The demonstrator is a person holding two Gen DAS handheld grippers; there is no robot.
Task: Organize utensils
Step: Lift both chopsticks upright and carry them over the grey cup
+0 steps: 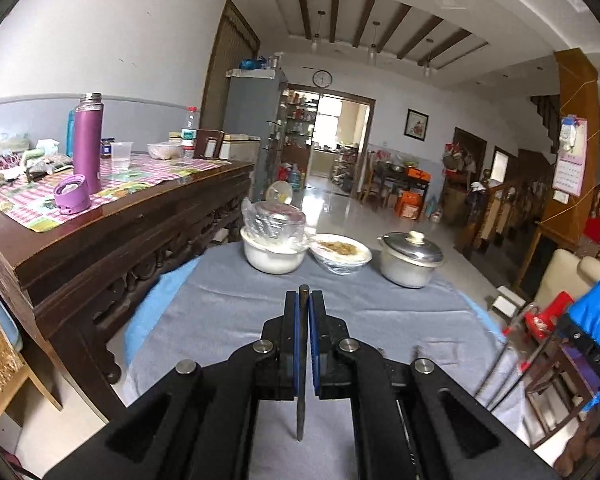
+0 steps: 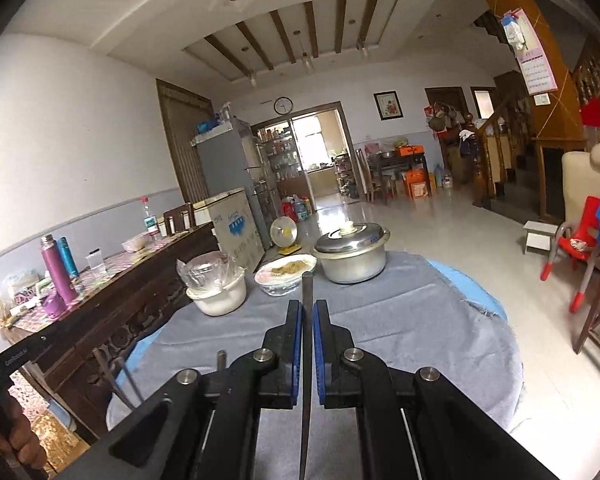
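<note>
**Chopsticks clamped in both grippers over the round table**

Chopstick [image 1: 302,360] in the left wrist view stands upright between the pads of the left gripper [image 1: 303,300], whose jaws are pressed tight on it; its blunt end pokes just above the fingertips. Beyond, on the grey cloth [image 1: 228,312], sit a white bowl [image 1: 274,256], a wrapped dish [image 1: 340,254] and a lidded pot [image 1: 410,258].

From the right wrist, the right gripper [image 2: 307,308] likewise pinches a second chopstick [image 2: 306,360], upright, its tip reaching toward the dish [image 2: 286,276]. The pot [image 2: 352,254] stands just behind, the bowl [image 2: 218,294] to the left.
</note>
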